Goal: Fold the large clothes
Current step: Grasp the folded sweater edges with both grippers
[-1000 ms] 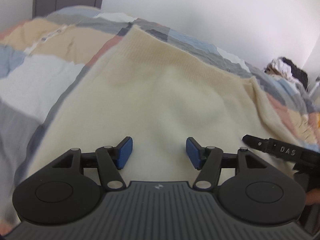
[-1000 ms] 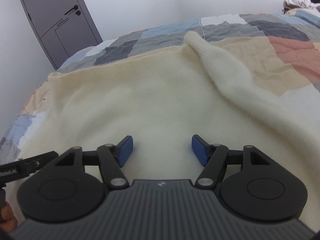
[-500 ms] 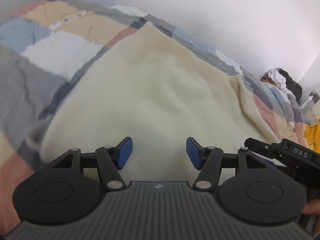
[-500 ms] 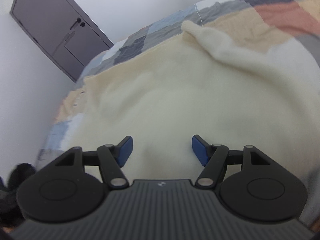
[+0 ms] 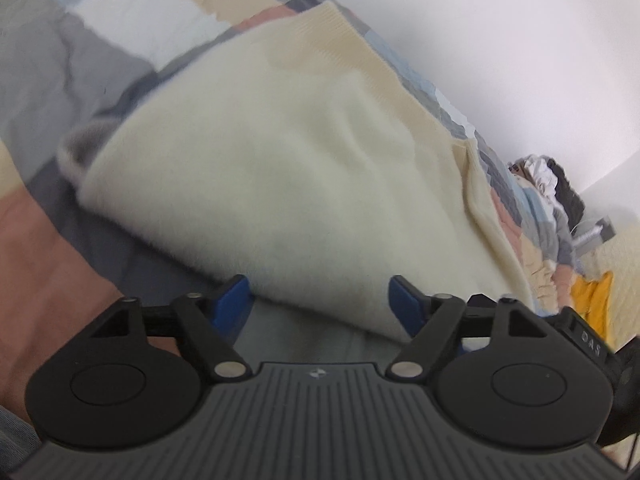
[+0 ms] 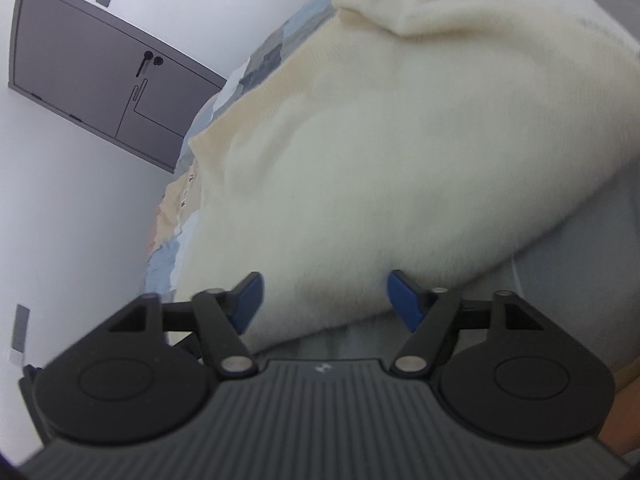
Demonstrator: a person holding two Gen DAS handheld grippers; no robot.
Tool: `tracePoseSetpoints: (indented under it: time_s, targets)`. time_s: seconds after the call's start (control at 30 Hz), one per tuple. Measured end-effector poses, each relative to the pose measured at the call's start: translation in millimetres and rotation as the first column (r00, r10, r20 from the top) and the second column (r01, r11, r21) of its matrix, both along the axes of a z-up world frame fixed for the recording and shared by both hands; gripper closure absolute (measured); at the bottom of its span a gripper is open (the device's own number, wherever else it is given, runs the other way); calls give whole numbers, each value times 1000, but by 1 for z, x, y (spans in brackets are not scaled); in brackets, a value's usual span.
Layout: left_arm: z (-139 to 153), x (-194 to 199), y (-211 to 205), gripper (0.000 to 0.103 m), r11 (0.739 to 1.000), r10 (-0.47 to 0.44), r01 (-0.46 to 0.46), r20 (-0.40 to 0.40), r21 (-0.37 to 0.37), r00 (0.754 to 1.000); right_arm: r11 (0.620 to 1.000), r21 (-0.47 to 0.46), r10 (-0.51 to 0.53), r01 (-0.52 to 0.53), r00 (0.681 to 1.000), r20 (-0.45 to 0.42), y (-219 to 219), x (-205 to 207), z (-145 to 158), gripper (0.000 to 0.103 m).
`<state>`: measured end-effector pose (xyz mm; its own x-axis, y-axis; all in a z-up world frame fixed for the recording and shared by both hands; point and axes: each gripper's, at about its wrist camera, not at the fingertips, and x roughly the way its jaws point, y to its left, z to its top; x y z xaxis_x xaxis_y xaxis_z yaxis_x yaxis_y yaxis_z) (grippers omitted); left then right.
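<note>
A large cream knit sweater [image 5: 288, 184] lies spread on a patchwork bedspread [image 5: 72, 60]. My left gripper [image 5: 320, 302] hovers at the sweater's near edge, jaws opening, and the edge lies between the blue pads [image 5: 234, 300] without being pressed. In the right wrist view the same sweater [image 6: 380, 184] fills the frame, with a sleeve [image 6: 400, 12] folded across its far part. My right gripper [image 6: 326, 300] also sits at the near edge, jaws opening, its pads [image 6: 404, 300] clear of the fabric. Part of the right gripper [image 5: 588, 340] shows at the left view's right side.
A white wall runs behind the bed. A grey door [image 6: 100, 80] stands at the far left of the right wrist view. A pile of clothes [image 5: 548, 184] and a yellow garment [image 5: 592, 300] lie at the bed's far right end.
Both grippers have drawn back from over the sweater to its near edge and rolled, tilting the views. Their jaws stand wider apart than before.
</note>
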<state>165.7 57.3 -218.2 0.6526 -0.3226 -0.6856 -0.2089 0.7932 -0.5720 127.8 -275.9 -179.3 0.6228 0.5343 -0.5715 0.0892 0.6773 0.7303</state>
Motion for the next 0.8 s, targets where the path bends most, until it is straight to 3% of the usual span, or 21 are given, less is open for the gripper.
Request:
tracePoseSetpoints:
  time_s: [0.03, 0.23, 0.33, 0.5, 0.6, 0.8]
  targets:
    - [-5, 3, 5, 18, 999, 7, -8, -10, -47, 1000, 1000, 28, 7, -7, 1000, -15, 1, 1, -4, 15]
    - [-29, 13, 30, 13, 977, 83, -101, -100, -190, 992, 989, 145, 31, -12, 991, -129, 7, 10, -29, 14]
    - [-46, 19, 44, 13, 938, 112, -150, -139, -312, 984, 982, 187, 13, 16, 988, -153, 5, 14, -37, 14]
    - [-70, 23, 65, 13, 851, 182, -251, -189, -461, 965, 952, 283, -57, 117, 975, -214, -6, 15, -51, 14]
    - [-74, 22, 72, 13, 824, 225, -286, -180, -490, 958, 931, 313, -118, 187, 967, -227, -18, 11, -54, 15]
    - [-71, 23, 77, 14, 808, 287, -328, -159, -490, 945, 883, 265, -336, 388, 916, -220, -51, -3, -50, 15]
